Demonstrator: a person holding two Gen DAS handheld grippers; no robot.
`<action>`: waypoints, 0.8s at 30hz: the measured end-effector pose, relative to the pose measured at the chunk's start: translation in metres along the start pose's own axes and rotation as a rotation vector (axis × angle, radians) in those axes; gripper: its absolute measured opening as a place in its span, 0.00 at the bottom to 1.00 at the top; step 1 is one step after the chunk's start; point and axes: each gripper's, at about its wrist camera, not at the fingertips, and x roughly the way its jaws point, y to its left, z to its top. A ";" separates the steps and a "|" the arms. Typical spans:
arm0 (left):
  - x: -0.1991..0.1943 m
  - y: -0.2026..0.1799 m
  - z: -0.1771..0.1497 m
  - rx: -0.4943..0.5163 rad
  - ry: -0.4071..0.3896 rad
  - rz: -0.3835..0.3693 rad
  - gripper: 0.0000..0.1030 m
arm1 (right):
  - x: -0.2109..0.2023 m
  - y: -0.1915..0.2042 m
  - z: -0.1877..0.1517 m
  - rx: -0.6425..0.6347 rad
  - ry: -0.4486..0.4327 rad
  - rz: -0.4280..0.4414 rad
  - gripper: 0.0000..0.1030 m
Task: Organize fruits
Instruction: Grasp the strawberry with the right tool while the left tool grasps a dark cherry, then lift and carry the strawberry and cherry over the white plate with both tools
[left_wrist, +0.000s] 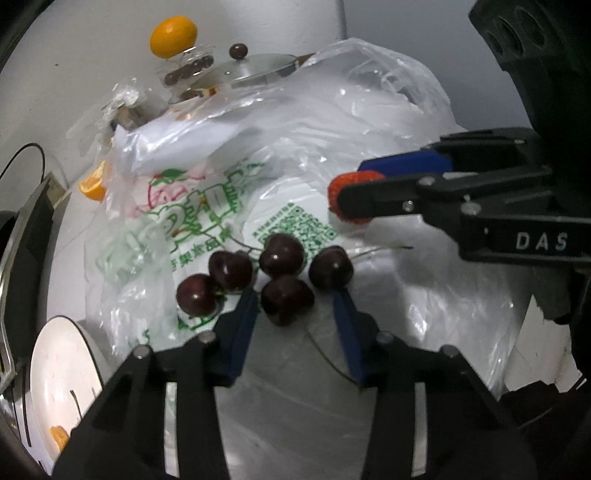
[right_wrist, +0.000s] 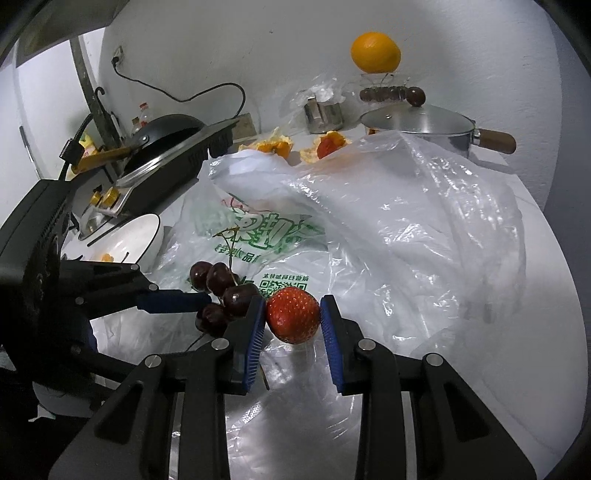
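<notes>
Strawberry (right_wrist: 293, 315) is sitting pinched between the right gripper (right_wrist: 291, 328) fingers, above the crumpled plastic bag (right_wrist: 388, 236) covering the worktop. Cherries (left_wrist: 280, 258) are lying clustered at its nine o'clock (five, dark red), where the left gripper (left_wrist: 295, 308) fingers are flanking one, contact unclear.

Home kitchen, lidded saucepan (right_wrist: 417, 123), black wok (right_wrist: 166, 129) on cooker, white bowl (right_wrist: 147, 236)
</notes>
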 end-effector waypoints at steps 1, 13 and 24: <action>0.000 0.000 -0.001 0.004 -0.002 -0.001 0.38 | -0.001 0.000 0.000 -0.001 -0.001 -0.003 0.32; -0.013 0.003 -0.005 0.001 -0.030 -0.017 0.29 | -0.009 0.005 0.002 -0.016 -0.012 -0.053 0.23; -0.037 0.012 -0.014 -0.044 -0.072 -0.011 0.29 | 0.003 0.010 0.004 0.025 0.024 -0.041 0.34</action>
